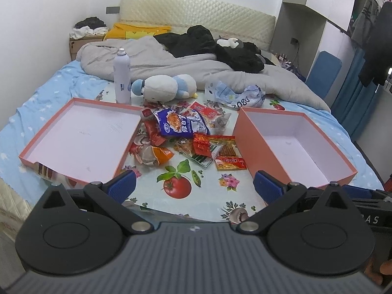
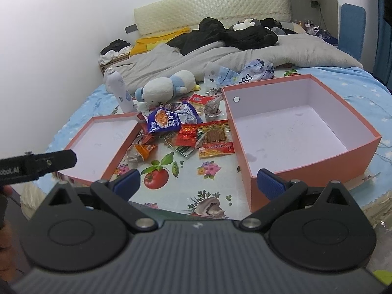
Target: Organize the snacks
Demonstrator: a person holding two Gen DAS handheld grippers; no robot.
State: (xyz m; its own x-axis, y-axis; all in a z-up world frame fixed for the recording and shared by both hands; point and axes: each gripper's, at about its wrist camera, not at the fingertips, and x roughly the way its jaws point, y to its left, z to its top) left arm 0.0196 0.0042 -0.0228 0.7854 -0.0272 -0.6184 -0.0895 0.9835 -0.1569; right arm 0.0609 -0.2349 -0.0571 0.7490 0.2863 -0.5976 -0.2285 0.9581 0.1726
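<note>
A pile of snack packets lies on a flowered mat between two orange boxes. A blue packet (image 1: 180,125) (image 2: 169,120) lies on top, with red packets (image 1: 202,144) (image 2: 187,133) and an orange packet (image 1: 156,155) around it. The shallow lid (image 1: 31,144) (image 2: 80,134) sits left, the deep box (image 1: 259,142) (image 2: 316,164) right; both are empty. My left gripper (image 1: 194,187) is open, held back over the mat's near edge. My right gripper (image 2: 198,183) is open, near the deep box's front corner. The left gripper's body (image 2: 36,164) shows at the left of the right wrist view.
A white spray bottle (image 1: 121,78) and a plush toy (image 1: 164,88) stand behind the pile. A crumpled plastic bag (image 1: 235,95) lies at the back right. A grey quilt (image 1: 171,63) and black clothes cover the far bed.
</note>
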